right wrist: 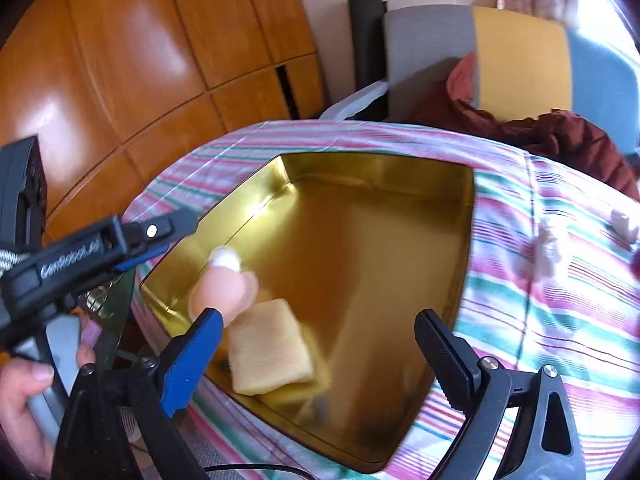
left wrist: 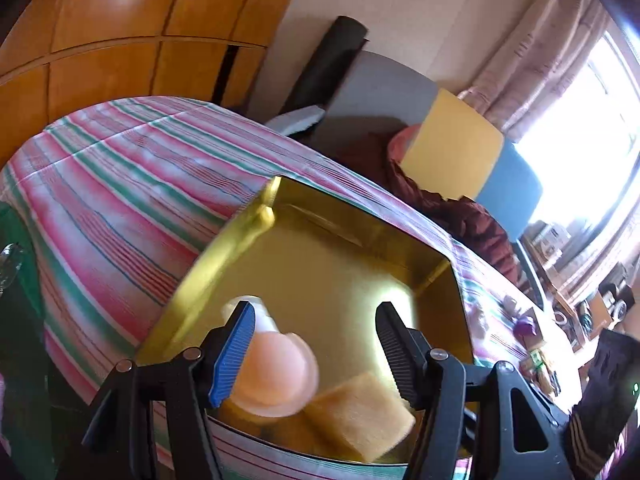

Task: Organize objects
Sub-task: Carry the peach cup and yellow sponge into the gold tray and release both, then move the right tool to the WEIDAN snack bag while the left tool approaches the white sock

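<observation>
A gold metal tin (left wrist: 328,264) lies open on the striped cloth; it also shows in the right wrist view (right wrist: 360,240). A yellow sponge (left wrist: 356,416) (right wrist: 268,348) lies inside it near the front corner. A peach bottle with a white cap (left wrist: 276,368) (right wrist: 224,284) is blurred, over the tin beside the sponge, close by the blue pad of my left gripper (left wrist: 316,344), whose jaws stand wide apart. My right gripper (right wrist: 320,344) is open and empty above the tin's near edge.
The striped cloth (left wrist: 120,200) covers the table. A dark red garment (right wrist: 560,140) and a grey, yellow and blue chair (right wrist: 520,56) lie behind. Wooden cupboards (right wrist: 140,60) stand at the left. Small items (left wrist: 528,328) sit at the table's right.
</observation>
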A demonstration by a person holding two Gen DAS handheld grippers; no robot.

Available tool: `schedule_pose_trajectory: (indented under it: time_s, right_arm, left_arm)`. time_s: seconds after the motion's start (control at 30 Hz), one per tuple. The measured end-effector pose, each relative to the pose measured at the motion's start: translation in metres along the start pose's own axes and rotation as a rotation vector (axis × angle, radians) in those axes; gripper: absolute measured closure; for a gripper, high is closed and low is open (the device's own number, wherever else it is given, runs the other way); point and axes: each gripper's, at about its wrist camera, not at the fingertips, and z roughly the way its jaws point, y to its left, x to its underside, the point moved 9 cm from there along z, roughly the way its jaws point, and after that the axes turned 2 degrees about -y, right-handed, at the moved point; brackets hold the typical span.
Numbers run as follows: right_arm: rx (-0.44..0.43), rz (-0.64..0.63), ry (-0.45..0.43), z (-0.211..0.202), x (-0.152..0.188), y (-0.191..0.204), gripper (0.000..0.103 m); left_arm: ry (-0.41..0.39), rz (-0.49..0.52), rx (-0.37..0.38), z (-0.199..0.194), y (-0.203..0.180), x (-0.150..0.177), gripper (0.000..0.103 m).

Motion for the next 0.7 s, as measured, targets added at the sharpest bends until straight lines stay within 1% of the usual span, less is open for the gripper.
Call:
schedule_pose_trajectory:
  time_s: [0.33, 0.5, 0.7]
  right_arm:
    - [0.106, 0.055, -0.051, -0.024, -0.003, -0.047, 0.006]
    - [0.165, 0.104, -0.055, -0.037, 0.006, -0.083, 0.006]
    - [0.263, 0.162, -0.054, -0.056, 0.025, -0.133, 0.005]
  left_arm:
    - [0.011, 0.125, 0.076, -0.003, -0.048, 0.019, 0.039]
    - [0.025, 0.184, 0.126, -0.005, -0.073, 0.031, 0.039]
    - [0.041, 0.254, 0.187, -0.010, -0.104, 0.048, 0.039]
